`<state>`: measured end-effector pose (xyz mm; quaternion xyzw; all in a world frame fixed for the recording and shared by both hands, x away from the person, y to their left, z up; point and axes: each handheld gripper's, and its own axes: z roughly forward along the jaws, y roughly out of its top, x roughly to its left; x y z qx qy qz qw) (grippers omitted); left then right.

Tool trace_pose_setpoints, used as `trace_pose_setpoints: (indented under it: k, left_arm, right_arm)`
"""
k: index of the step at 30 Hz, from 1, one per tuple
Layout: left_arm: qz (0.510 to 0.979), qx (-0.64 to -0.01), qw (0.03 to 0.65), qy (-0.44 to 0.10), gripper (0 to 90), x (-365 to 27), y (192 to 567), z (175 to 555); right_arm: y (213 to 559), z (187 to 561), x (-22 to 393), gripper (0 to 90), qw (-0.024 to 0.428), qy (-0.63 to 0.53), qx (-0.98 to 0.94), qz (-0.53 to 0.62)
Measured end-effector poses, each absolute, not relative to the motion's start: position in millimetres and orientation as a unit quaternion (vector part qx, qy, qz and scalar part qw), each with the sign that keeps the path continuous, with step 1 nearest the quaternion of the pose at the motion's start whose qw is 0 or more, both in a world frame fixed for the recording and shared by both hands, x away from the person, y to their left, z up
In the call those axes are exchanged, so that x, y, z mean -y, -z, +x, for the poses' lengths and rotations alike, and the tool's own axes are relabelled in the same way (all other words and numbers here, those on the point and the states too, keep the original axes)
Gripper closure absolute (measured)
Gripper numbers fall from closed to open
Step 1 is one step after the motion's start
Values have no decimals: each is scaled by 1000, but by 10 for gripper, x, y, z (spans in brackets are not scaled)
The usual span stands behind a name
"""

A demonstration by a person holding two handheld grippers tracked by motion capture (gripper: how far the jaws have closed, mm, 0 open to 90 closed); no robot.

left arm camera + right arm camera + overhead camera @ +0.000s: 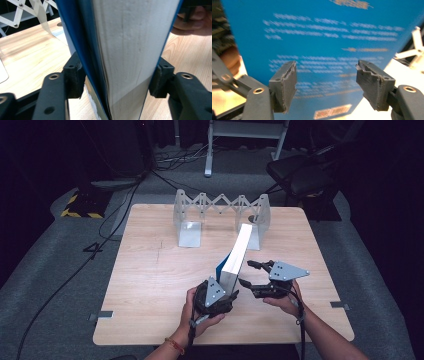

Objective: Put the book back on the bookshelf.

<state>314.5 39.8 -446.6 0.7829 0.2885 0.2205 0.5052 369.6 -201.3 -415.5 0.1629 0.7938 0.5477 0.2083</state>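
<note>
- A thick blue-covered book (239, 251) stands on edge near the middle of the wooden table (150, 285), in front of the grey folding rack (220, 212).
- The left gripper (226, 290) has its jaws clamped on the book's near end, one on each cover.
- The right gripper (248, 274), jaws apart and holding nothing, faces the book's back cover just beside it.
</note>
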Motion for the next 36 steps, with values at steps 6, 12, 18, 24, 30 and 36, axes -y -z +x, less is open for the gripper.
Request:
trace_pose_setpoints:
  k: [6, 12, 18, 24, 30, 36]
  left_arm:
    - [788, -287, 501, -214, 476, -496, 4450, 3183]
    - [796, -282, 498, -199, 539, -647, 4430, 3255]
    - [804, -270, 497, -182, 567, -747, 4410, 3344]
    - [815, -247, 500, -160, 575, -803, 4397, 3415]
    - [820, -227, 512, -120, 591, -866, 4392, 3449]
    - [831, -205, 506, -110, 593, -922, 4368, 3408]
  right_arm:
    - [4272, 3899, 2358, 318, 201, -516, -809, 197]
    - [4490, 4097, 2707, 304, 164, -456, -834, 263]
    - [4692, 4035, 2980, 309, 142, -402, -865, 264]
    - [4827, 4015, 3224, 324, 119, -397, -865, 283]
    - [4851, 4048, 3347, 386, 109, -410, -857, 292]
    - [4899, 4057, 3344, 382, 104, -400, -865, 284]
